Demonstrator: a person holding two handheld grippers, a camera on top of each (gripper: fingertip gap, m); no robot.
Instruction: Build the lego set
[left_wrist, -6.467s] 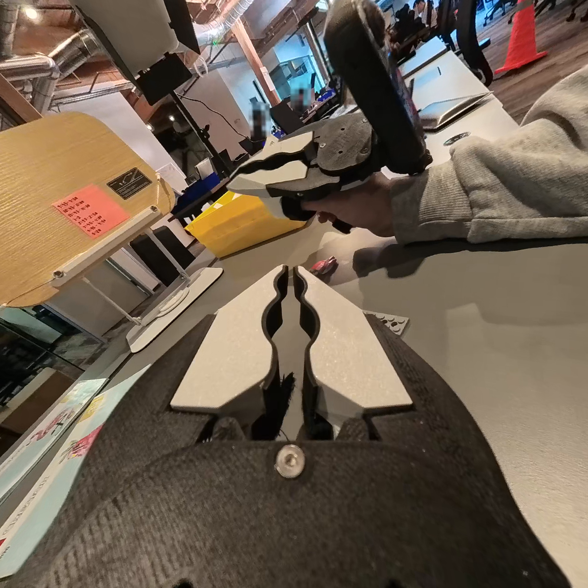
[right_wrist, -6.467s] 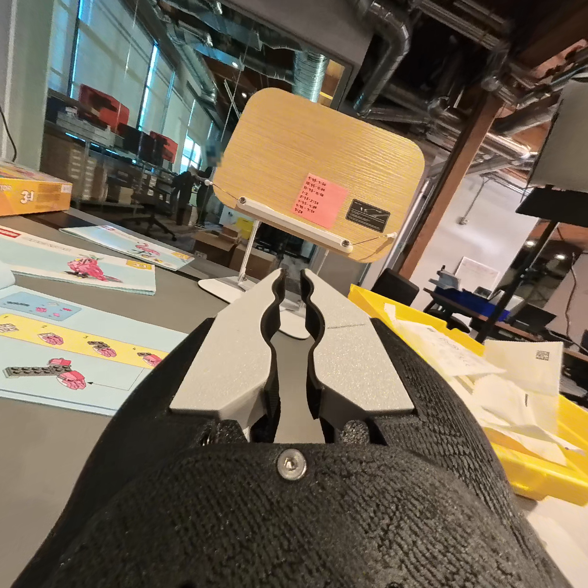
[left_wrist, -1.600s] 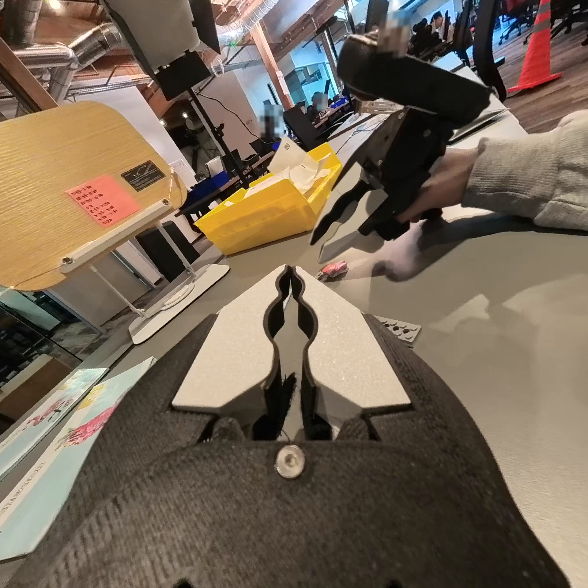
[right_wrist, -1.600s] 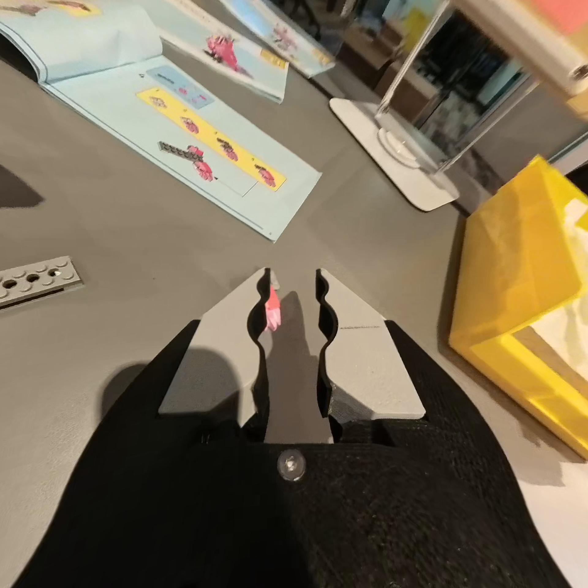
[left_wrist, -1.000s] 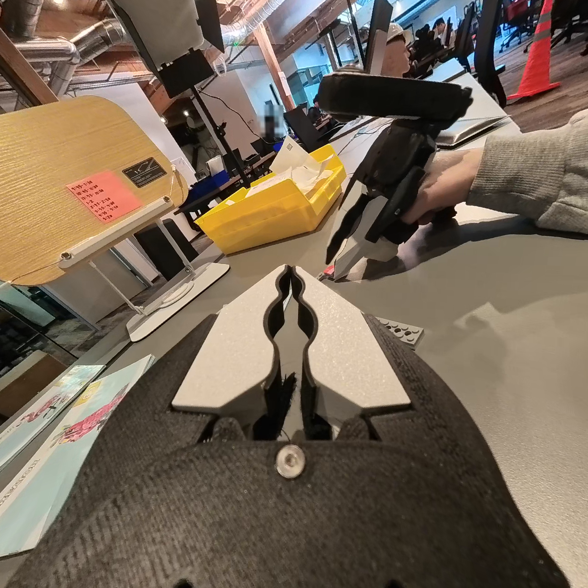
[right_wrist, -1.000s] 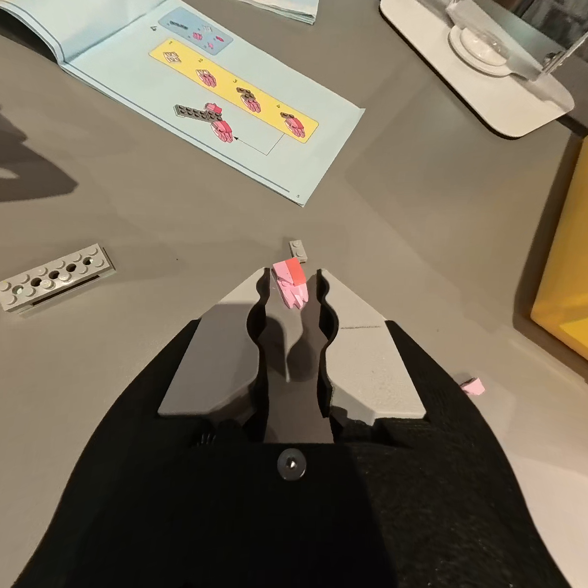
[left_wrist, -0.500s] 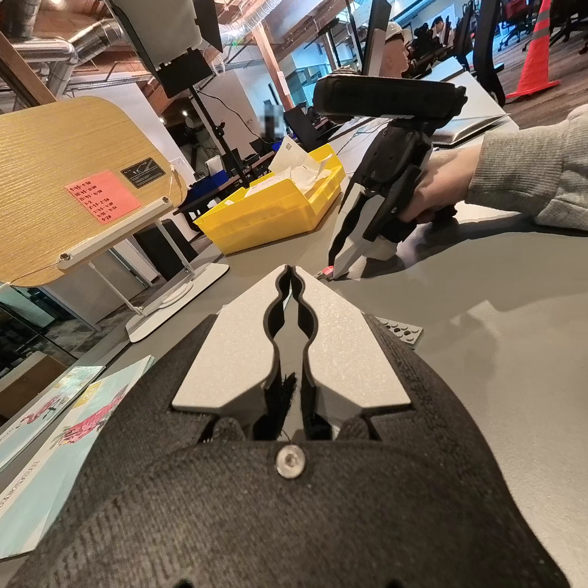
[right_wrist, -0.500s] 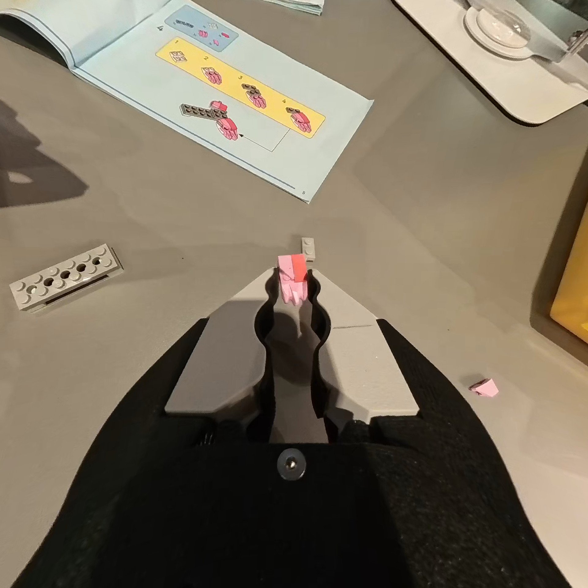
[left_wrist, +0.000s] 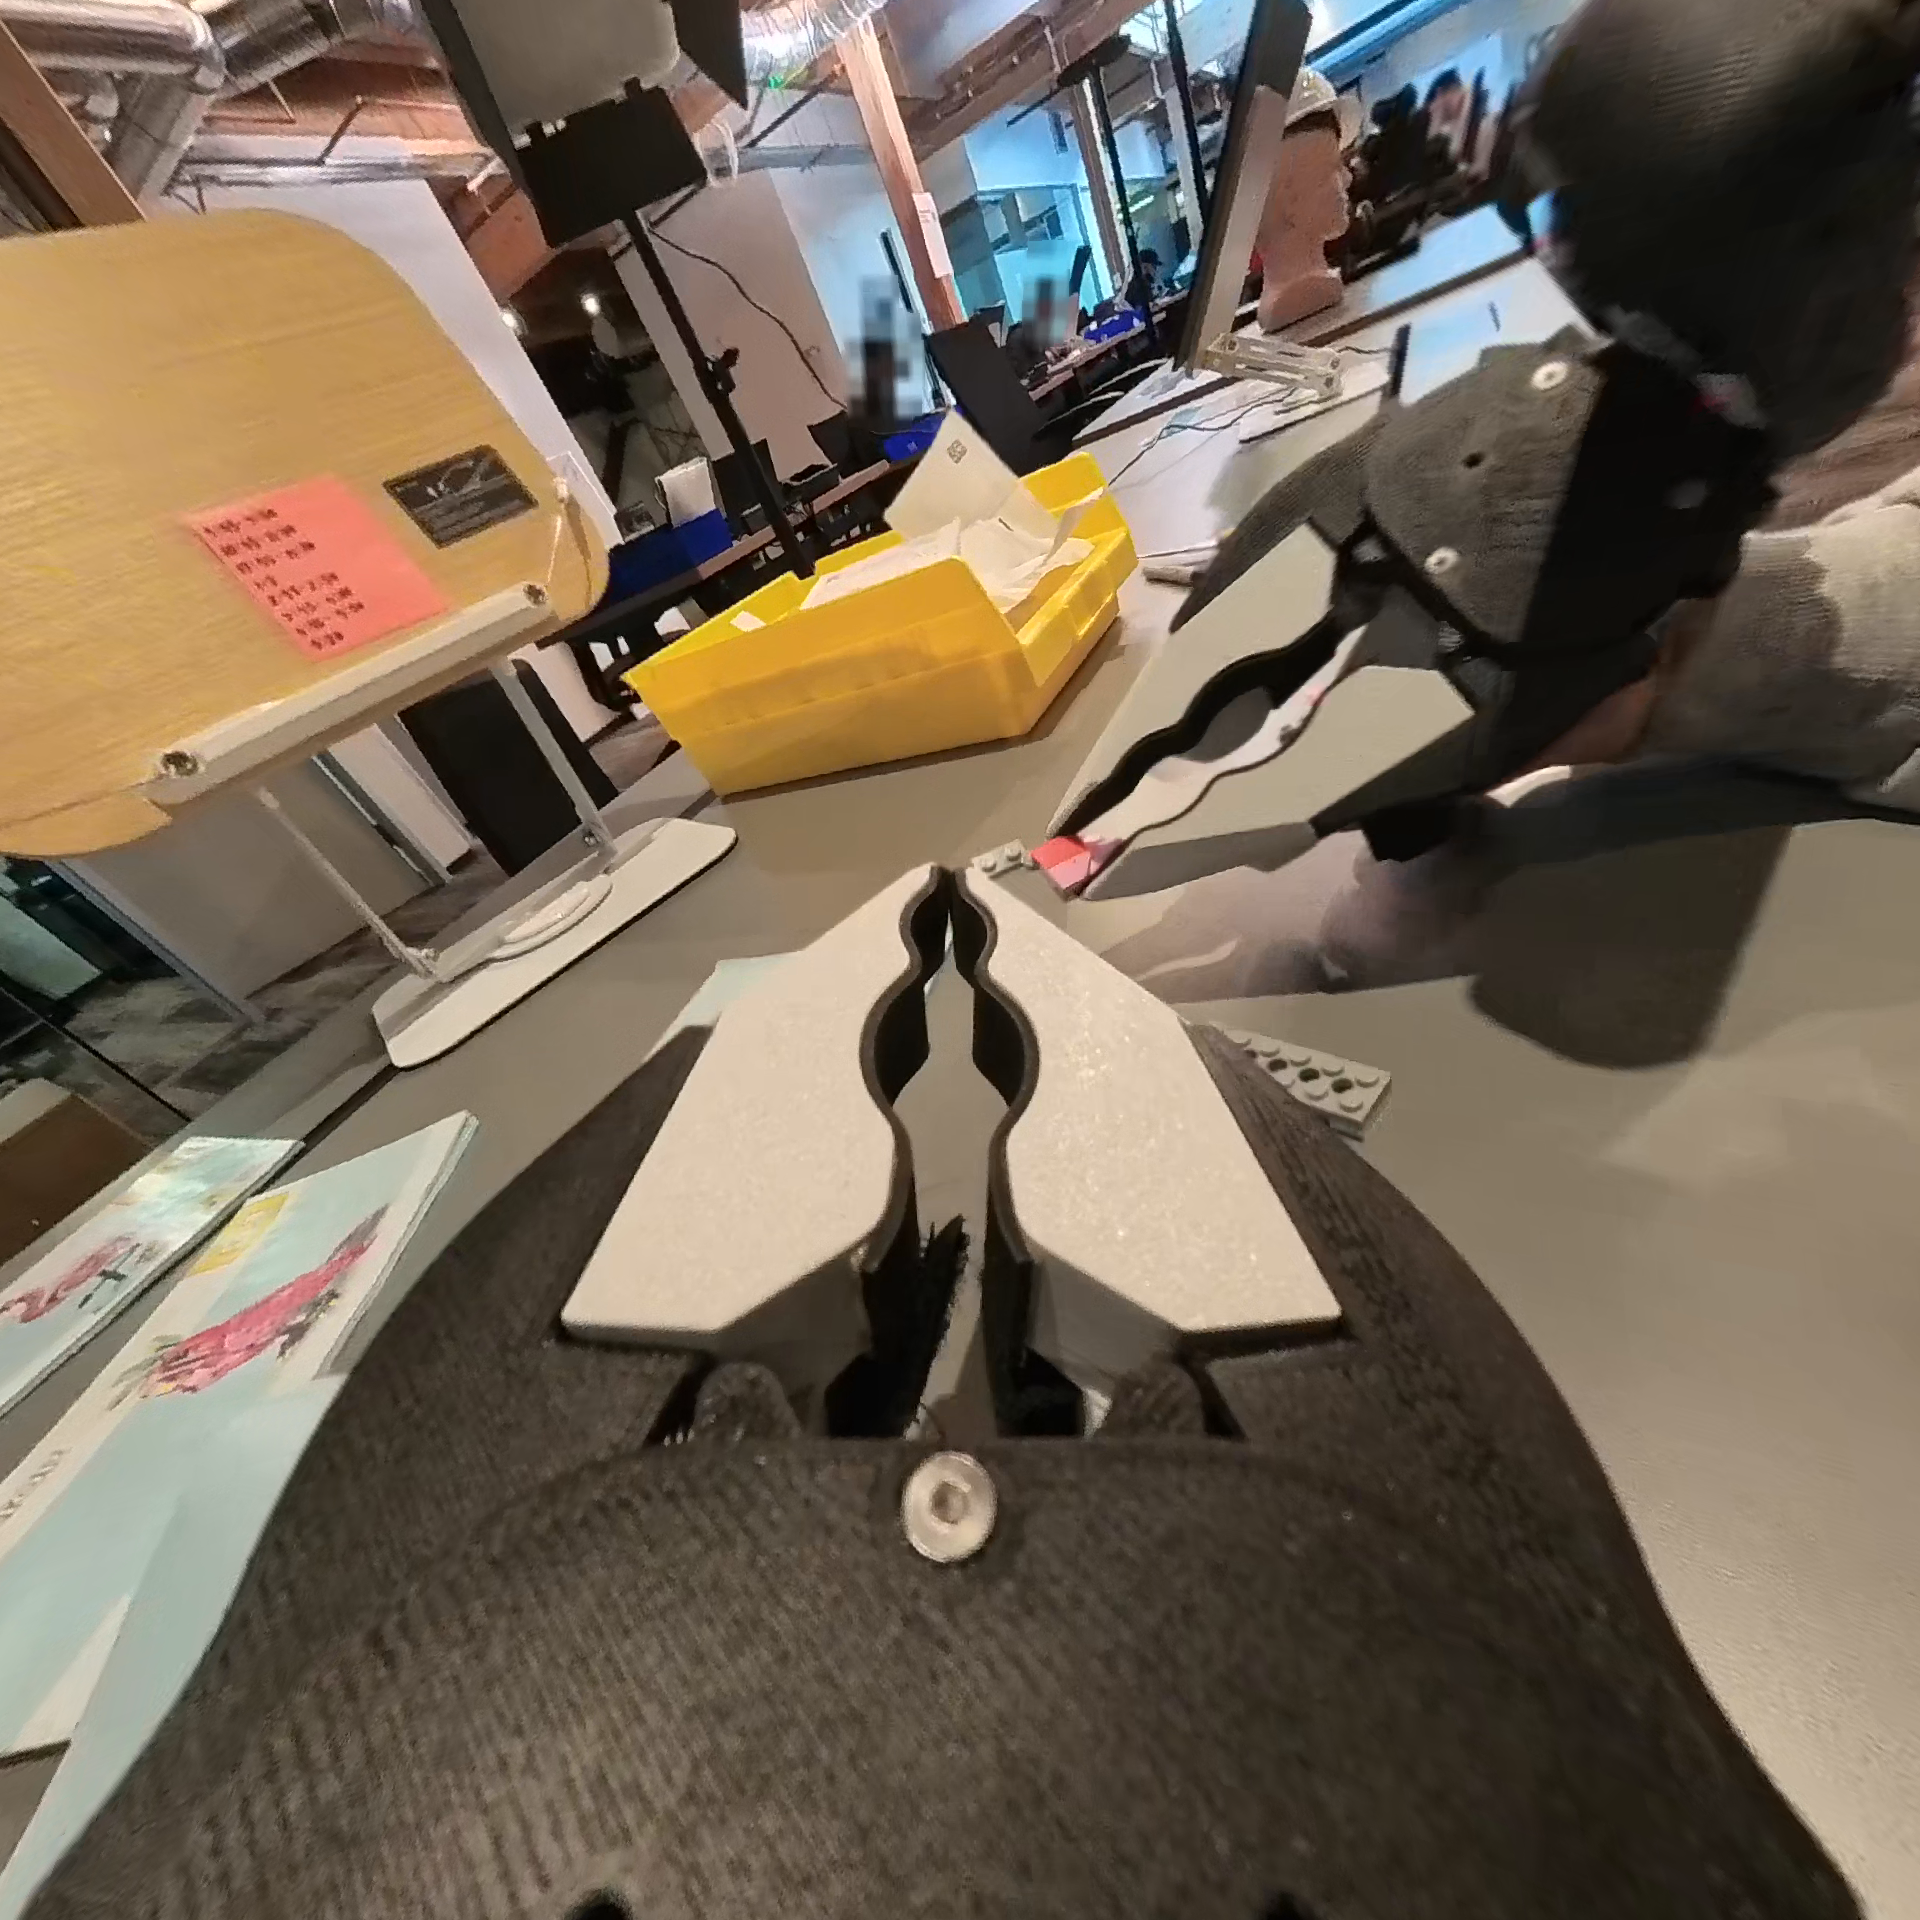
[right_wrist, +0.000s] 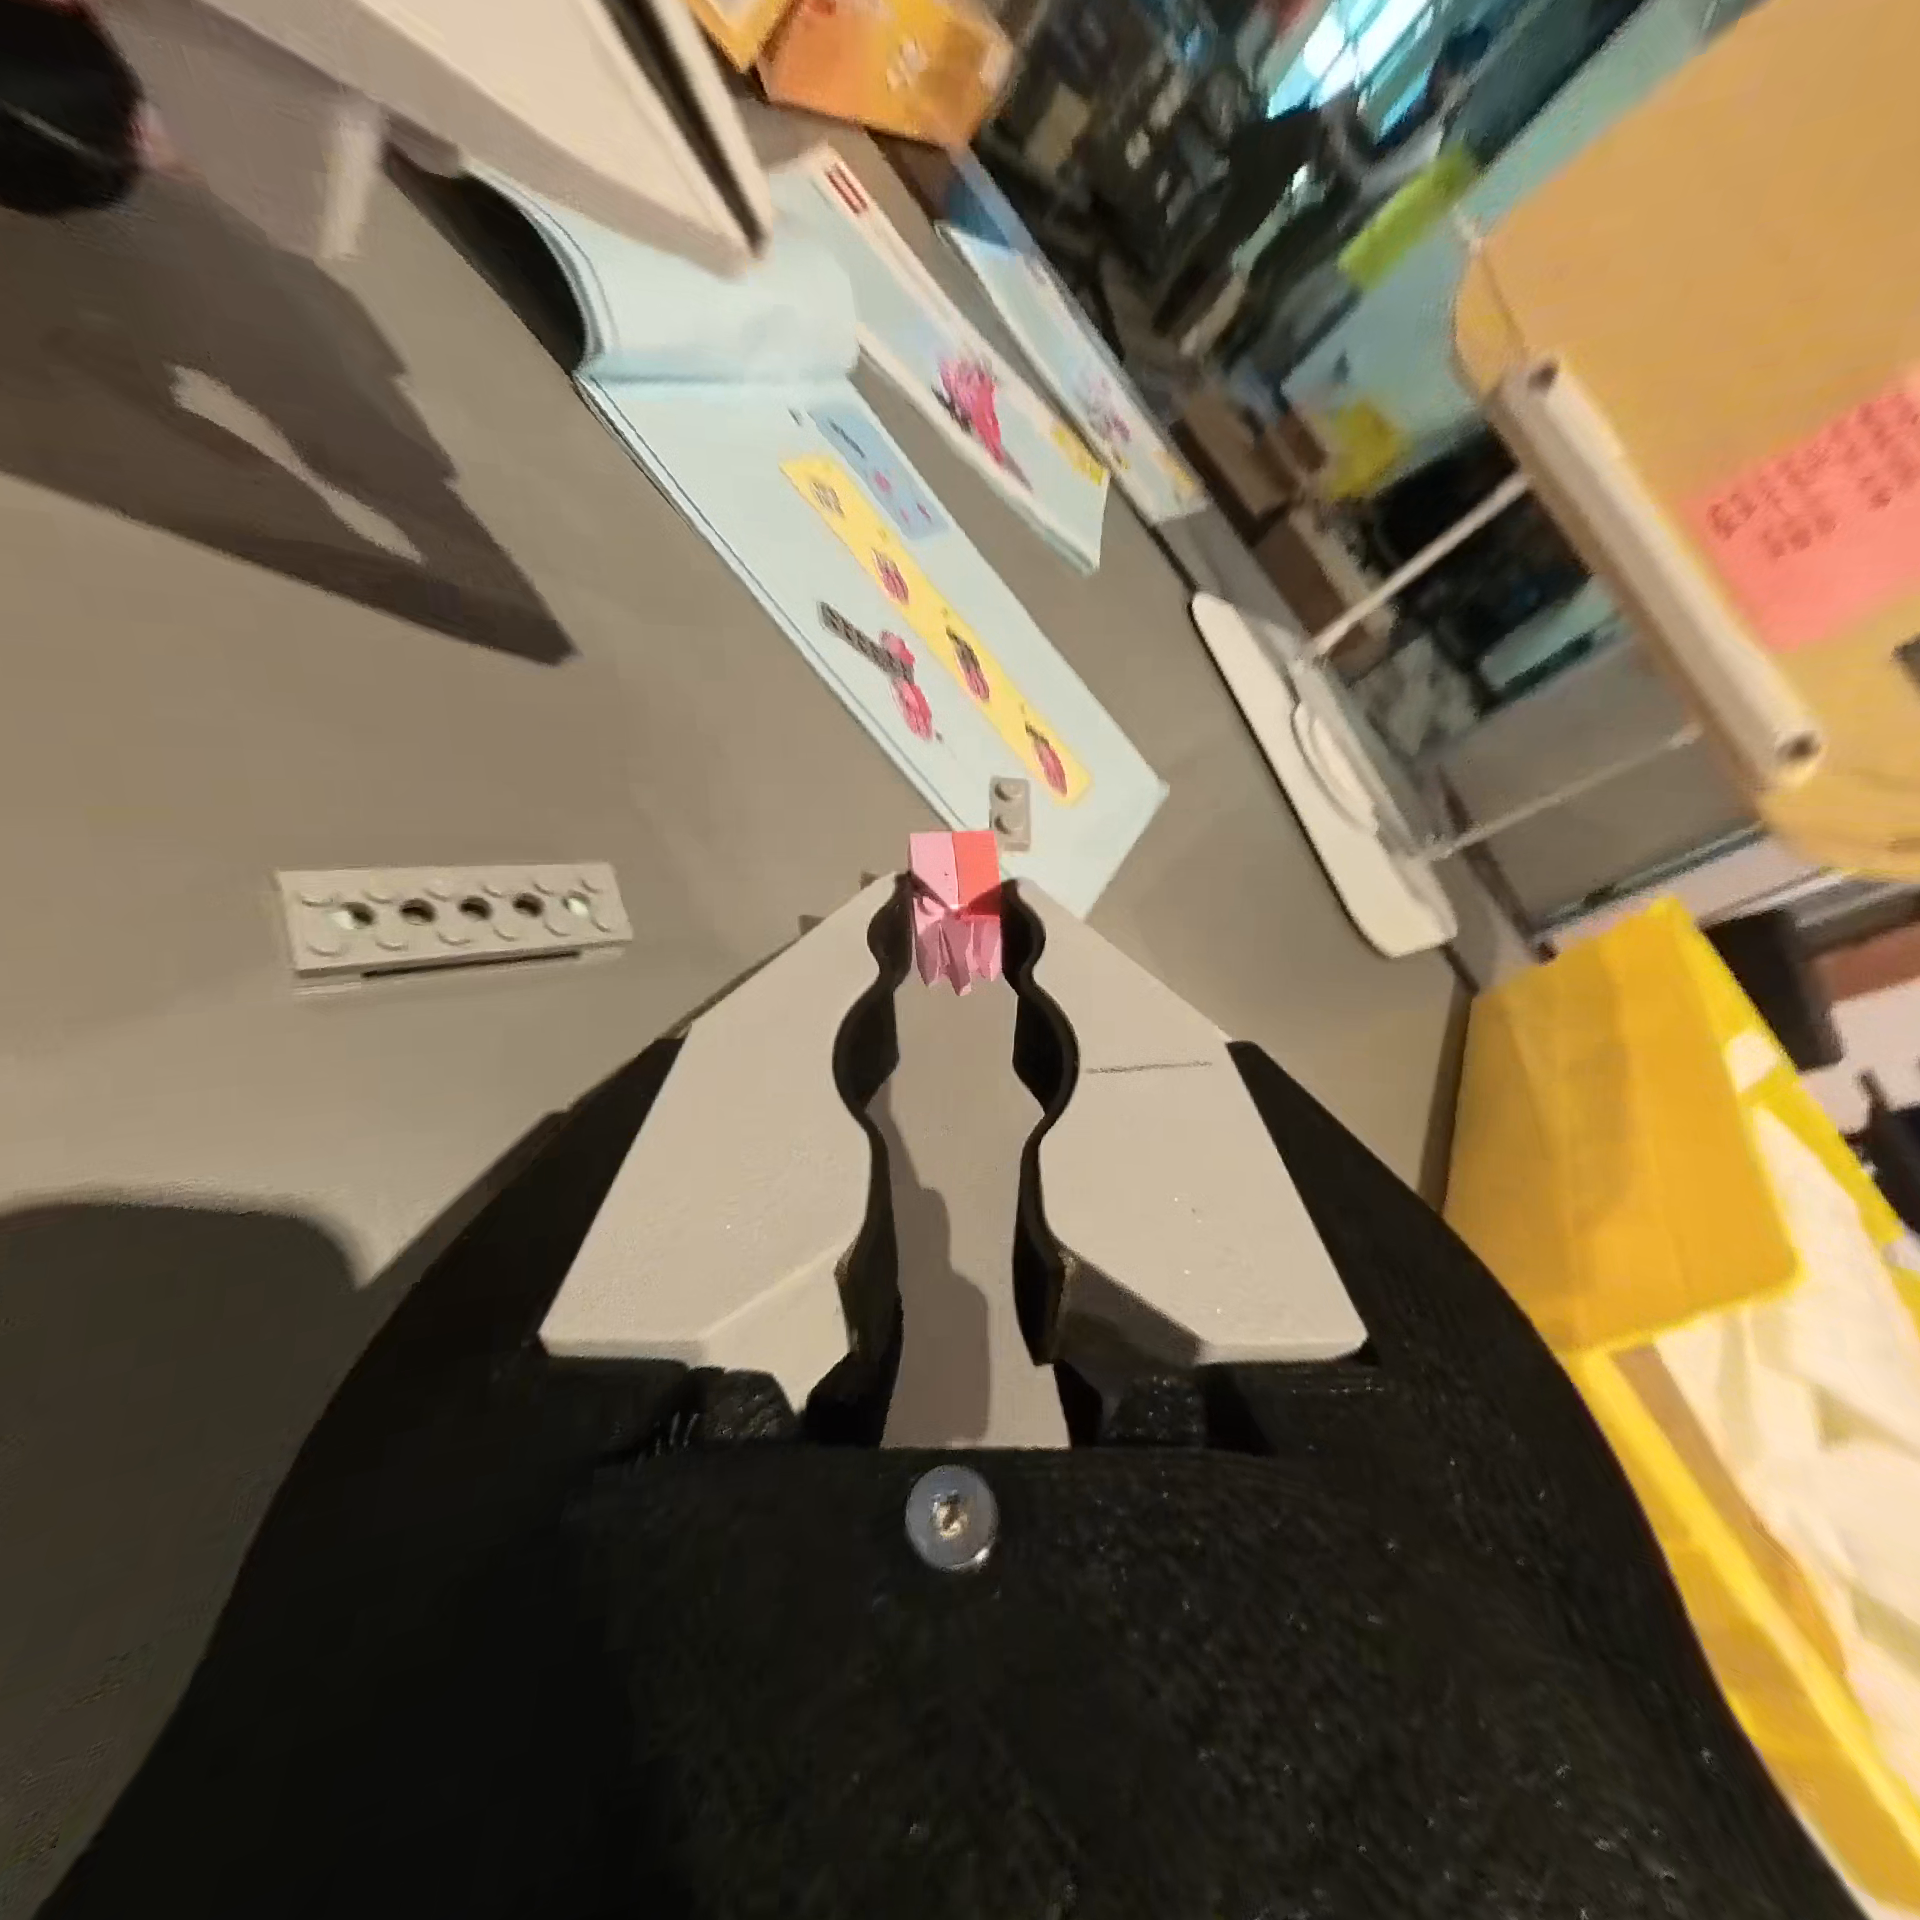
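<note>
Grey table (right_wrist: 260, 727): right gripper (right_wrist: 954, 899) clamped on pink piece (right_wrist: 954, 899); grey holed plate (right_wrist: 452, 914) lies left, lengthwise across; left gripper (left_wrist: 951, 899) closed, empty.

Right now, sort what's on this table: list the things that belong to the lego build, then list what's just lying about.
Part of the build:
- pink and red piece, gripped by the right gripper
- long grey holed plate
- small grey plate
- open instruction booklet
- left gripper, shut and empty

Lying about:
- yellow bin of papers
- wooden book stand
</note>
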